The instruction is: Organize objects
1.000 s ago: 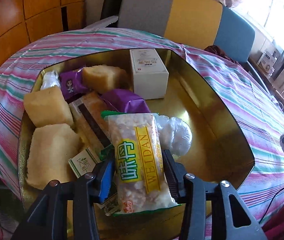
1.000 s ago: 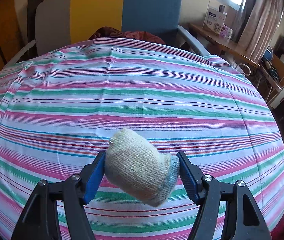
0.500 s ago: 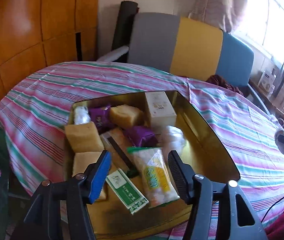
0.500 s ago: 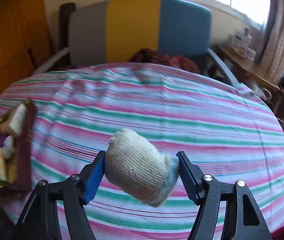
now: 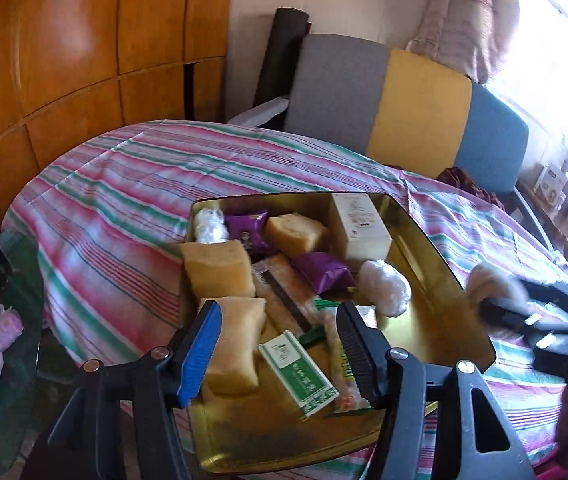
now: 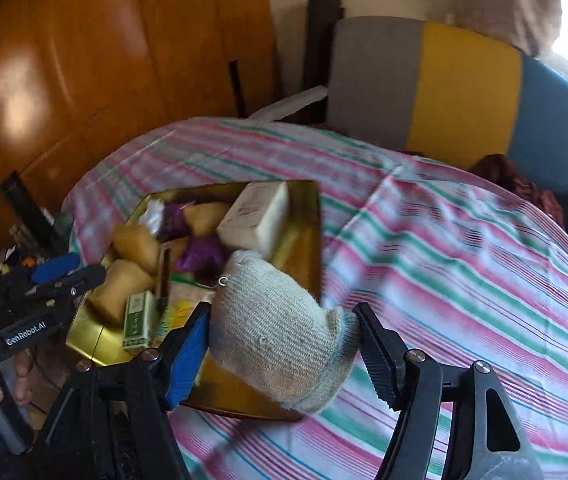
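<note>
Left gripper [image 5: 280,344] jaws have just been opening — the snack packet [image 5: 343,364] it gripped a second ago now lies free in the gold tray [image 5: 435,248], gripper lifted clear above. Right gripper [image 6: 280,344] swung over from bare tablecloth [image 6: 463,240] to the tray's edge.

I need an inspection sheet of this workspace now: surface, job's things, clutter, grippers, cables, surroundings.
Surface: striped cloth over a table.
Job's things: gold tin holding yellow cakes, purple packets, white box, green box; knitted sock above the tin's near edge.
Clutter: nothing seen on the cloth outside the tin.
Grippers: left gripper open above the tin, jaws just opened, nothing pressed between them; right gripper shut on the sock.
Cables: nothing seen.
Surroundings: chair, wooden panels, bright window.
</note>
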`<state>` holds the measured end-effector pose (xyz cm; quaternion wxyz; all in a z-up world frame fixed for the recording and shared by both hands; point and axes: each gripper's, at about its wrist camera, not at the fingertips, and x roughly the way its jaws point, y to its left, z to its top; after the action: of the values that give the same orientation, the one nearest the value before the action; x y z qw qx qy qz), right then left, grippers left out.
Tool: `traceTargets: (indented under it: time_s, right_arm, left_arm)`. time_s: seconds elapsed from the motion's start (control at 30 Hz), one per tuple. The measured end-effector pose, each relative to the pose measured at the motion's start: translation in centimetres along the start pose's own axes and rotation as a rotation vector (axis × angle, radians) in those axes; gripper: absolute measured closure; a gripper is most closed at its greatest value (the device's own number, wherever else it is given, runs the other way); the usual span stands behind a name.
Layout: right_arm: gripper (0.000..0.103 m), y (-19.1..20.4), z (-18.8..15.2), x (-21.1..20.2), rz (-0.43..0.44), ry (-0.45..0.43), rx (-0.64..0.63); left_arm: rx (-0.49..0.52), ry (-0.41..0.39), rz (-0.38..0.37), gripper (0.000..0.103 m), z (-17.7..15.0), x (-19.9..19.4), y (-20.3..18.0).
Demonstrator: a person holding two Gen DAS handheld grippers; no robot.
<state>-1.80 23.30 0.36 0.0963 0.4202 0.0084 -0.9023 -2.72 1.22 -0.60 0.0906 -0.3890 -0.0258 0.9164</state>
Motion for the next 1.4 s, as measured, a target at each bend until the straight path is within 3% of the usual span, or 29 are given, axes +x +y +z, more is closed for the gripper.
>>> traceTargets:
  time_s: [0.17, 0.27, 0.4, 0.63, 0.8, 1.1, 1.4]
  right_arm:
    - [0.031, 1.2, -0.8, 4.1, -0.028, 0.119, -0.039]
    - [0.029, 1.6, -1.5, 6.1, -0.035, 0.164, -0.058]
    - [0.026, 2.3, -2.3, 7.3, -0.052, 0.184, -0.071]
    - [0.013, 2.6, -1.5, 4.5, -0.059, 0.067, -0.013]
    - [0.003, 3.9, -0.8, 2.0, -0.137, -0.031, 0.017]
    - [0.000, 4.9, -1.0, -1.0, -0.222, -0.114, 0.101]
    - [0.000, 5.0, -2.0, -1.2, -0.246, -0.121, 0.109]
  left_arm:
    - [-0.027, -0.024, 0.029, 0.032, 0.1, -0.6, 1.4]
    - [-0.053, -0.024, 0.060, 0.026, 0.4, -0.7, 1.9]
    - [-0.078, -0.010, 0.091, 0.026, 0.5, -0.5, 2.2]
    - [-0.095, -0.045, 0.144, 0.026, 0.3, -0.8, 2.3]
    - [-0.116, -0.029, 0.133, 0.030, 0.0, -0.7, 2.2]
    - [-0.113, -0.025, 0.140, 0.032, -1.1, -1.2, 1.3]
    - [-0.067, -0.109, 0.145, 0.042, -1.1, -2.6, 0.3]
